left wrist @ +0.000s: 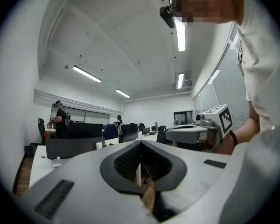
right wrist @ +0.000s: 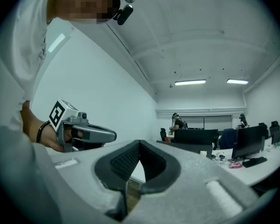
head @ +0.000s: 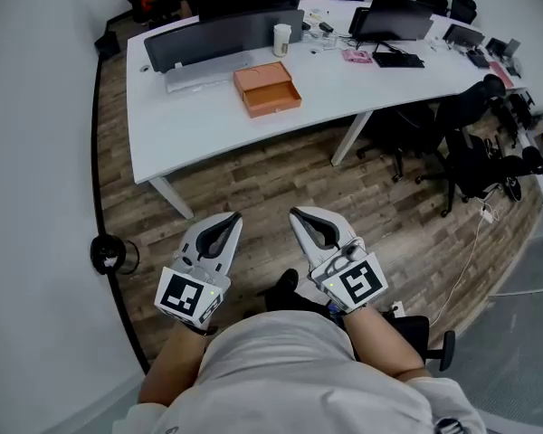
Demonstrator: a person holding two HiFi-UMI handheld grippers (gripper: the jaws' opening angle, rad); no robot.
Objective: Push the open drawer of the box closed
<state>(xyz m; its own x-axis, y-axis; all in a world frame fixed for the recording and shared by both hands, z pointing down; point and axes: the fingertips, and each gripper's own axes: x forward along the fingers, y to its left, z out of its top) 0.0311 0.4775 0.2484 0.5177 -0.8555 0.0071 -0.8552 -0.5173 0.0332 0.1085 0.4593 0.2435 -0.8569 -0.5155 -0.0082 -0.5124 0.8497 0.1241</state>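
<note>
Box (head: 262,77) drawer (head: 273,99) juts toward the near table (head: 362,84) edge

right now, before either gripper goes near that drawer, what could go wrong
1. The orange box sits loose on the white table. Pushing its open drawer could slide the whole box instead of closing it.
2. The white cup stands just beyond the box, so an overshoot might knock it.
3. The left gripper and right gripper are both shut, so a narrow tip may slip off the drawer front.
</note>
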